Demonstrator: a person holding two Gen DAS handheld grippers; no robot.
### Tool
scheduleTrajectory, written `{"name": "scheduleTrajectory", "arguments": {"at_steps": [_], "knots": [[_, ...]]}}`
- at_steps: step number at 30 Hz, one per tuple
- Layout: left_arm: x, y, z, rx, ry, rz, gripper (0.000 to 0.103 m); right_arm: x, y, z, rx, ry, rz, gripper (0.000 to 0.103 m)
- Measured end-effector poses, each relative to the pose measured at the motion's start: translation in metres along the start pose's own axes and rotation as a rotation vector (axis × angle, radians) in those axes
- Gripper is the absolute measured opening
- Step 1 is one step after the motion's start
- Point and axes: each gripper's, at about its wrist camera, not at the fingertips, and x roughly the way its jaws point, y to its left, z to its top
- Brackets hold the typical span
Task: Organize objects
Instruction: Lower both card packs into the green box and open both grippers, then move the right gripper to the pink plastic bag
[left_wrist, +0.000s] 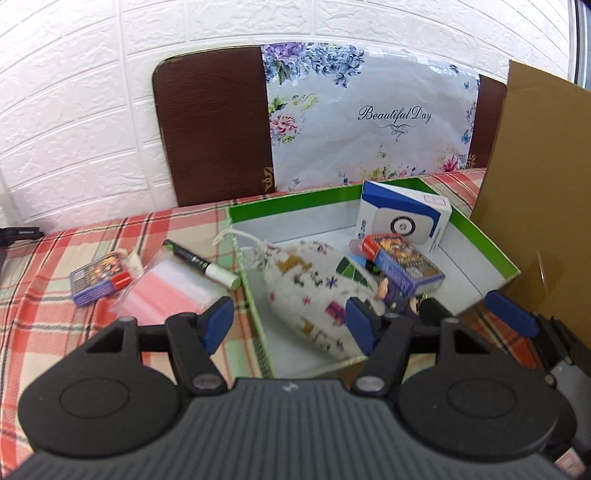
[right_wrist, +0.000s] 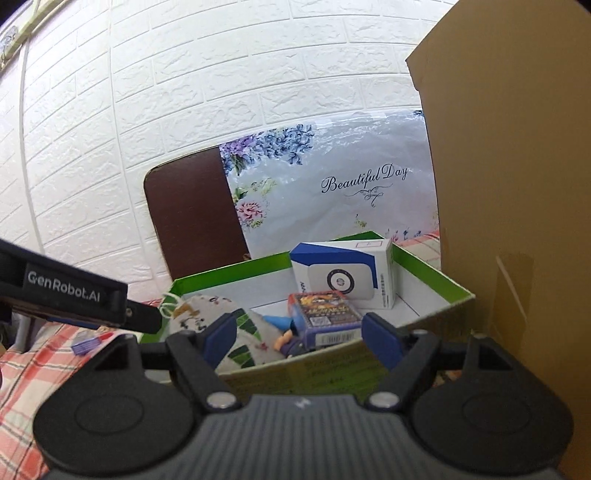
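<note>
A green-rimmed box holds a patterned drawstring pouch, a card deck, a blue-and-white carton and a small figure. My left gripper is open and empty, its fingers straddling the box's near left wall. On the cloth to the left lie a second card deck, a clear zip bag and a marker. My right gripper is open and empty, just in front of the box, in line with the card deck.
A plaid cloth covers the table. A tall cardboard sheet stands right of the box. A dark board and a floral bag lean on the white brick wall behind. The left gripper's body crosses the right wrist view at left.
</note>
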Motion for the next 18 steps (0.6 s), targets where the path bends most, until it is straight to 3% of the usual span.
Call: {"name": "scheduleTrajectory", "arguments": {"at_steps": [18], "knots": [[-0.053,0.044,-0.04,-0.03,-0.074,0.098,0.074,-0.05,0.043,-0.006,-0.093,0.016,0.058,0.078]]}}
